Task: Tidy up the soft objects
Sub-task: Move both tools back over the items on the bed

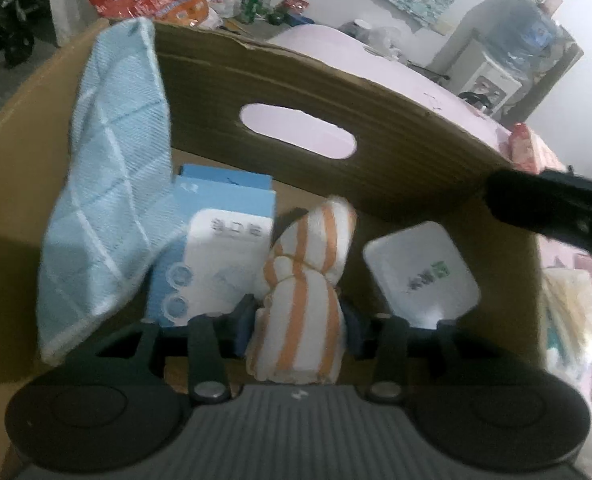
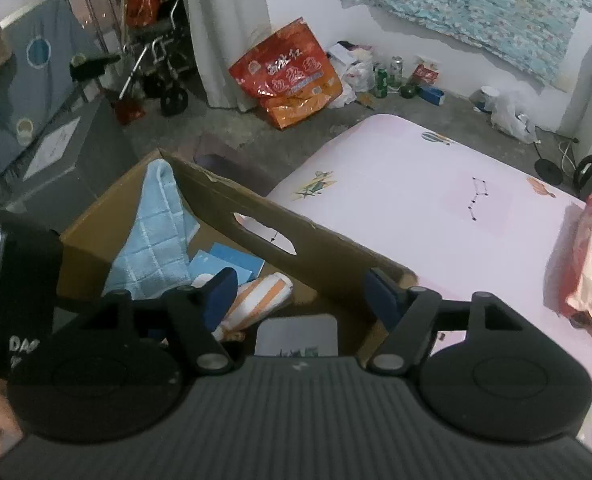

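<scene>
Pink bedding (image 2: 436, 200) covers the bed beside a cardboard box (image 2: 336, 268); only the right wrist view shows the concrete floor, a wheelchair (image 2: 155, 68) and one orange bag (image 2: 287, 76). Only the left wrist view looks right into the box: one blue checked cloth (image 1: 107, 176) draped over its wall, two blue-and-white packets (image 1: 219, 248), one white pack (image 1: 420, 272). One orange-striped towel roll (image 1: 304, 300) stands between the left tongs (image 1: 300, 324), pads at its sides, grip uncertain; the right tongs (image 2: 300, 292) gape empty above the box.
</scene>
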A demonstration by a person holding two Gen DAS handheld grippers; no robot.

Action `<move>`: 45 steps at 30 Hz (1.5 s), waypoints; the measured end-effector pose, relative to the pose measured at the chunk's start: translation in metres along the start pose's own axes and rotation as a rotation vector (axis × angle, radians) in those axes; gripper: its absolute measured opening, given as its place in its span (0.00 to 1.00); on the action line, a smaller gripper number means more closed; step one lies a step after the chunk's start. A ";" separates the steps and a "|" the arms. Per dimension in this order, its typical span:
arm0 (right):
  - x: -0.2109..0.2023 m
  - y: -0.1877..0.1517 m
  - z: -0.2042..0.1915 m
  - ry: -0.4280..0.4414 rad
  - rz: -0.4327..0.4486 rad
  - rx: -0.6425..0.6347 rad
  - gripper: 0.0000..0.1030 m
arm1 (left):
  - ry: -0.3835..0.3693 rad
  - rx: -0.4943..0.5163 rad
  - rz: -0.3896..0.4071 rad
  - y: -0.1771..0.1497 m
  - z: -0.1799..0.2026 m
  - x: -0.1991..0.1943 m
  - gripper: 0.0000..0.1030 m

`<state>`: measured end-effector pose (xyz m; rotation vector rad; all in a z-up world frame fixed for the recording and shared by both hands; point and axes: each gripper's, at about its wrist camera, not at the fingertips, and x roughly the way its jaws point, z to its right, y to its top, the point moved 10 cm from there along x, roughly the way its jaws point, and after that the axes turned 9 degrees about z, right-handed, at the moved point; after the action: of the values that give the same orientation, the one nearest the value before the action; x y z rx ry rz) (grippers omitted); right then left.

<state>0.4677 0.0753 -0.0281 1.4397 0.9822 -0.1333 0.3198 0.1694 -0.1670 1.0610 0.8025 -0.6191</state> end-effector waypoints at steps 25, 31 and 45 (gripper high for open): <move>-0.259 -0.083 0.094 0.009 0.287 0.310 0.79 | -0.027 0.106 0.130 -0.013 0.052 -0.108 0.76; -0.324 -0.156 0.136 -0.046 0.339 0.475 0.80 | -0.103 0.240 0.179 -0.040 0.101 -0.144 0.83; -0.322 -0.277 0.176 -0.054 0.330 0.744 0.81 | -0.252 0.440 0.125 -0.085 0.226 -0.132 0.83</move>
<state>0.1797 -0.2817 -0.0667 2.2447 0.6541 -0.3138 0.2391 -0.0630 -0.0429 1.3868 0.3822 -0.8260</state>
